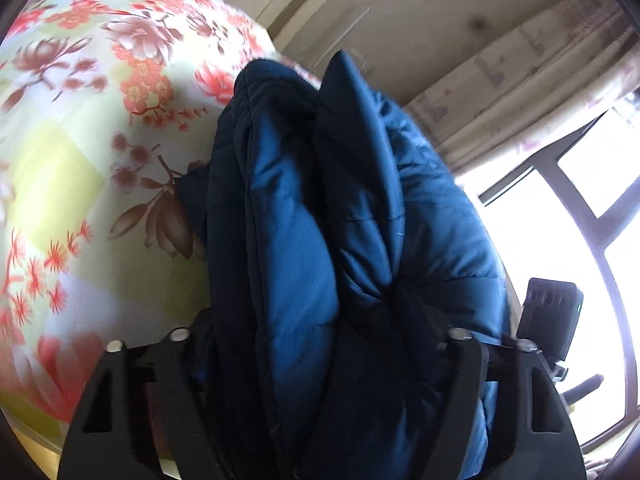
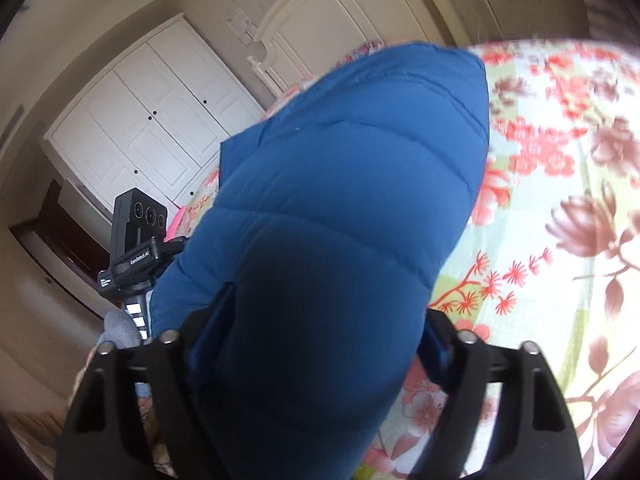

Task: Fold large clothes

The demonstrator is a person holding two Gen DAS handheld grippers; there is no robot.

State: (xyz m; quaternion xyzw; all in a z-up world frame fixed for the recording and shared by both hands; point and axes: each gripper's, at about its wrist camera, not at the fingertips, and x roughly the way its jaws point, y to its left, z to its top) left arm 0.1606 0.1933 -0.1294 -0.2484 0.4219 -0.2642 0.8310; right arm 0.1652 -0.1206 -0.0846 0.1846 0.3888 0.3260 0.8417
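Left tool (image 1: 320, 360): jaws clamped on a thick bunched wad of the dark blue quilted puffer jacket (image 1: 328, 208). Fabric fills the whole gap between the black fingers (image 1: 468, 364) and stands up out of the tool in two padded folds, blocking the middle of the left wrist view.

Right tool (image 2: 312, 360): same story, clamped on another padded part of the jacket (image 2: 344, 184). Quilted panel bulges out past the fingers (image 2: 468, 360) and runs away from the camera to a corner at the far end. Fingertips of both tools are buried in fabric, so pad contact itself is hidden; the cloth is squeezed where it enters the jaws.

The jacket sits over the bed with the pale floral sheet, red and brown flowers (image 1: 80, 152). Whether its lower parts touch the sheet, cannot tell.

In the right wrist view the other black handheld unit with camera lenses (image 2: 140, 232) shows at left, just beside the jacket. White panelled wardrobe doors (image 2: 152, 128) far left. Left wrist view: bright window with dark frame (image 1: 580, 208) at right, patterned curtain (image 1: 532, 68) above it.
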